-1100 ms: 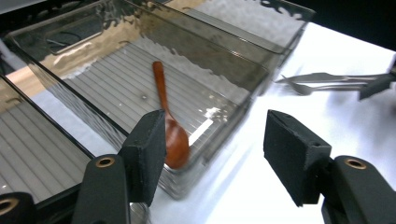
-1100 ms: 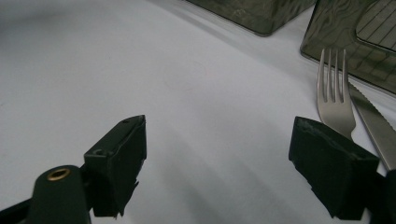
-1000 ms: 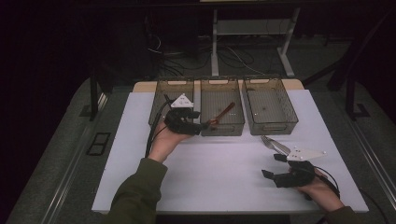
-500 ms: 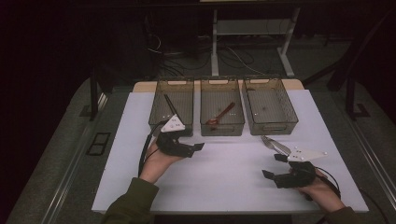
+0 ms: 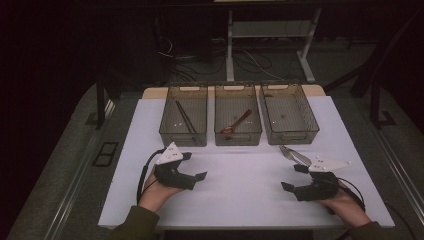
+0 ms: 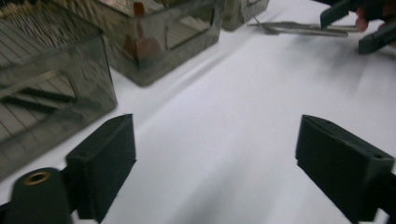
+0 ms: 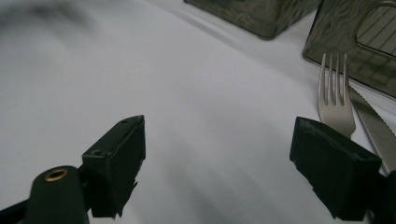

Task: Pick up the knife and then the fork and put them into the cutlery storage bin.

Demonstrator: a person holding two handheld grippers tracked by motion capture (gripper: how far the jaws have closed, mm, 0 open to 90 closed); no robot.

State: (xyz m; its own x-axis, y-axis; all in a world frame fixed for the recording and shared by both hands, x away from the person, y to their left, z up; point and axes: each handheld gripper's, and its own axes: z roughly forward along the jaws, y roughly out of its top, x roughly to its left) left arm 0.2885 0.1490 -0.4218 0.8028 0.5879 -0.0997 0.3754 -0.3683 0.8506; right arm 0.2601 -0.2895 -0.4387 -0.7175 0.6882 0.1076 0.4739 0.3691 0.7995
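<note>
While the fork waits beside my right jaw, I judge the step in hand to be picking it up for the bins.

High view: the right gripper (image 5: 293,177) rests at 4 o'clock on the white table (image 5: 240,200), jaws wide apart, nothing between them. The left gripper (image 5: 195,166) sits at 8 o'clock; its jaws have just been opening and hold nothing. The fork (image 5: 284,149) and knife (image 5: 301,158) lie side by side just in front of the right bin (image 5: 290,134). Their long axes run from 10 o'clock to 4 o'clock, tines toward 10, handles hidden under my right gripper's grey plate. The chopsticks (image 5: 185,117) lie in the left bin (image 5: 183,140), the spoon (image 5: 237,122) in the middle bin (image 5: 238,140).

Left gripper view: left gripper (image 6: 215,158) is wide open over bare table. Fork and knife (image 6: 299,28) lie far off at 1 o'clock, level across the frame.

Right gripper view: right gripper (image 7: 217,163) is wide open and empty. The fork (image 7: 334,100) points its tines to 12 o'clock, neck running behind my jaw at 4 o'clock. The knife (image 7: 371,121) lies against it, blade slanting toward 11 o'clock.

To do it well:
- Shift toward 3 o'clock until the fork's neck lies between the pads.
- Close across the long axis.
- Keep the knife outside the grip.
- Lower flat, since the fork is thin.
</note>
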